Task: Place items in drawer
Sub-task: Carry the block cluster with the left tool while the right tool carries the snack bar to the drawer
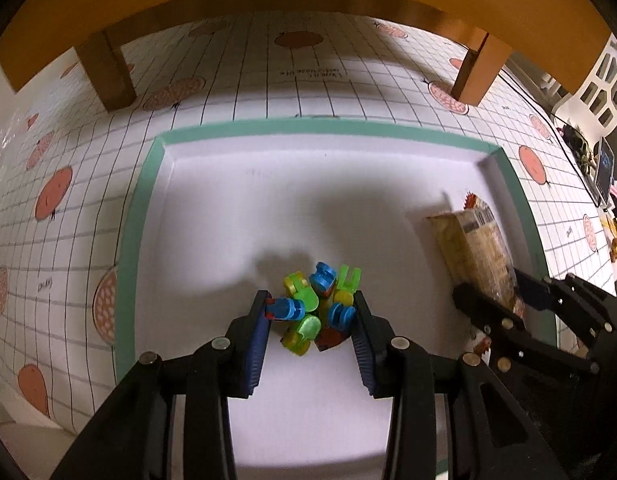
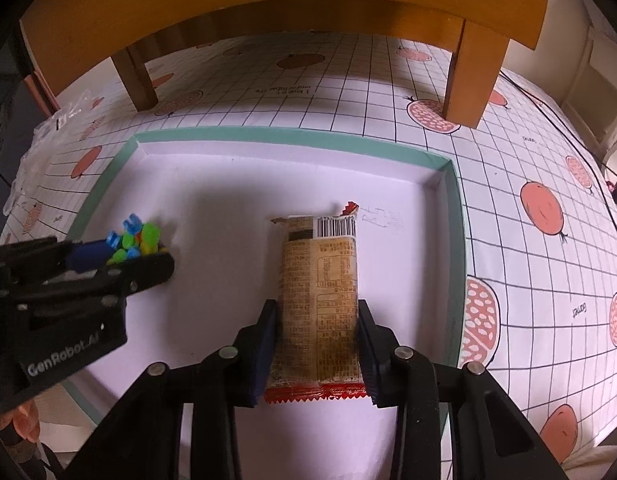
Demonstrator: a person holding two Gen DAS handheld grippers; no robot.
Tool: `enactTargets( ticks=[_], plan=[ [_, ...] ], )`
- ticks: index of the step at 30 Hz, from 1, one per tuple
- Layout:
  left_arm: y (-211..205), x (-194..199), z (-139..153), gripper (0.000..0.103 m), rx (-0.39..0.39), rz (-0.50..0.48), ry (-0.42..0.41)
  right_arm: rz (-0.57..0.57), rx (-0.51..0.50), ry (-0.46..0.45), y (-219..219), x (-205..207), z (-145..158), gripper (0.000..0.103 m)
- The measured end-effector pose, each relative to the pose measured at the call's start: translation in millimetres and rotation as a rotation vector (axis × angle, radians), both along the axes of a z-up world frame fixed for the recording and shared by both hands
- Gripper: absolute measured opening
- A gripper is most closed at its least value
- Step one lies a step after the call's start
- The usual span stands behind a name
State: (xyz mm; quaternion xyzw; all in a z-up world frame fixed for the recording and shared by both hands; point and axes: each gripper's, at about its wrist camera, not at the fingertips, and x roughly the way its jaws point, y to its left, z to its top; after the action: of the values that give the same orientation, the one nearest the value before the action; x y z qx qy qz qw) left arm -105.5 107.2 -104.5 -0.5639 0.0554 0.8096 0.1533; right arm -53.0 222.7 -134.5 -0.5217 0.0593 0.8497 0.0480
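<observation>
A white drawer with a teal rim (image 1: 308, 126) (image 2: 292, 134) lies on a grid-patterned cloth. My left gripper (image 1: 310, 304) (image 2: 140, 248) is over the drawer's floor, shut on a toy cluster (image 1: 320, 280) (image 2: 136, 236) of blue, green, yellow and red plastic pieces, with a pad against each side. To its right, my right gripper (image 2: 316, 308) (image 1: 494, 286) is shut on a tan snack packet (image 2: 320, 272) (image 1: 472, 240) with a red serrated end. The packet lies lengthwise near the drawer's right wall, barcode end away from me.
A wooden stool stands beyond the drawer, with its legs (image 2: 140, 76) (image 2: 468, 80) on the cloth. A black cable (image 2: 564, 128) runs along the cloth at the right. Clear plastic wrap (image 2: 40, 132) lies at the far left. A small screen (image 1: 604, 164) and clutter sit at the right edge.
</observation>
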Motion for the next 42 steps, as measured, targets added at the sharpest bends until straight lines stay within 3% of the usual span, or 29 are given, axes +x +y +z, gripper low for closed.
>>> enactTargets(
  ticks=[10, 16, 27, 33, 42],
  plan=[
    [-2, 9, -5, 0.04, 0.011, -0.009, -0.01, 0.012, -0.011, -0.009, -2, 5, 0, 0.039],
    [6, 13, -7, 0.04, -0.056, -0.06, 0.038, 0.023, -0.001, -0.012, -4, 6, 0, 0.039],
    [1, 16, -5, 0.04, -0.039, -0.051, 0.039, 0.011, -0.032, -0.021, -3, 9, 2, 0.039],
    [-2, 22, 17, 0.04, 0.001, -0.056, 0.088, 0.013, -0.04, 0.013, -3, 17, 17, 0.039],
    [-8, 30, 73, 0.04, 0.089, -0.061, 0.191, 0.02, -0.045, 0.134, -4, 28, 72, 0.039]
  ],
)
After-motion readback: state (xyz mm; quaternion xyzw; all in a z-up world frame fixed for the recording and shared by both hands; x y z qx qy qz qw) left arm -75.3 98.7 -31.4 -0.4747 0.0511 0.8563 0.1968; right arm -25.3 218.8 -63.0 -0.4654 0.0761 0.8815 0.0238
